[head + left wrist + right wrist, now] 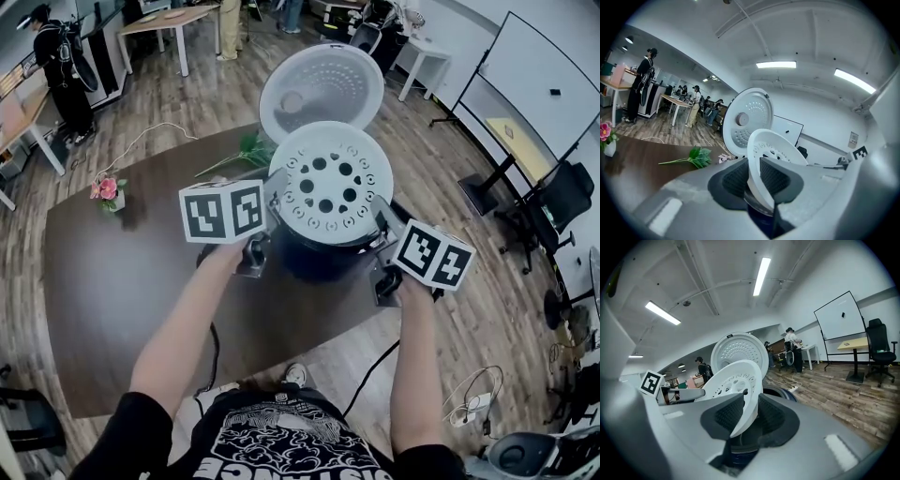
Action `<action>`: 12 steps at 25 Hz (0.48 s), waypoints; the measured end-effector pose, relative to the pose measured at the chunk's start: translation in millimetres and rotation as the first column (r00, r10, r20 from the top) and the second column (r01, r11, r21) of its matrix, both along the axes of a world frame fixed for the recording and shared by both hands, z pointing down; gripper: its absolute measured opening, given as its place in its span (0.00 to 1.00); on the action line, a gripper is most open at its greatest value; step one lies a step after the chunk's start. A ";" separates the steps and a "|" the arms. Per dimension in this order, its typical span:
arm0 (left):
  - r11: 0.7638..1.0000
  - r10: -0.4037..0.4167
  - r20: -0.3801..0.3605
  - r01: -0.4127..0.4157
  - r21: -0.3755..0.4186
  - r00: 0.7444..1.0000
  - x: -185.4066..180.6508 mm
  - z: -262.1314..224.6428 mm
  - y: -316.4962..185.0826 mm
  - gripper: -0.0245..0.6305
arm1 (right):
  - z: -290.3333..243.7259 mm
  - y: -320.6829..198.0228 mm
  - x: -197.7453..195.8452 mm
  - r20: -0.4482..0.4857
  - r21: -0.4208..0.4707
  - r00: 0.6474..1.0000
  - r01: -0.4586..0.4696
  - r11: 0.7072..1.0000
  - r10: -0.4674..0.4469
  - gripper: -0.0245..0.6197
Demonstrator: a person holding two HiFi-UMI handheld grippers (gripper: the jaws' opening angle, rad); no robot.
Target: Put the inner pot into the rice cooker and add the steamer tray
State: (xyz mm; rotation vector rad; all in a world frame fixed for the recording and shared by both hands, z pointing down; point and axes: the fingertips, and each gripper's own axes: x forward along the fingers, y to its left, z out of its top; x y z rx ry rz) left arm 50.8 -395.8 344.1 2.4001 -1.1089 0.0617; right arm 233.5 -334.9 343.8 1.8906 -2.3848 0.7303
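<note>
The white steamer tray [330, 182], round with many holes, hangs just above the dark rice cooker body [323, 255], whose white lid [321, 86] stands open behind it. My left gripper [270, 208] is shut on the tray's left rim and my right gripper [382, 223] on its right rim. In the left gripper view the tray [774, 145] stands edge-on between the dark pads [737, 177]. From the right gripper view, the tray [733, 380] rises between the pads [726, 416], with the cooker's rim [780, 392] below it. The inner pot is hidden under the tray.
The cooker stands on a dark brown table [112, 281]. A small pink flower pot [110, 193] sits at its far left and a green leafy sprig [246, 150] lies left of the lid. Black cables [214, 356] hang off the near edge. People stand at desks far behind.
</note>
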 end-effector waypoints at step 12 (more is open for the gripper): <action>0.999 0.012 0.081 -0.007 -0.052 0.997 25.0 35.5 -21.9 0.16 | 40.1 -23.0 25.4 -0.071 -0.093 0.997 -0.044 0.995 0.038 0.19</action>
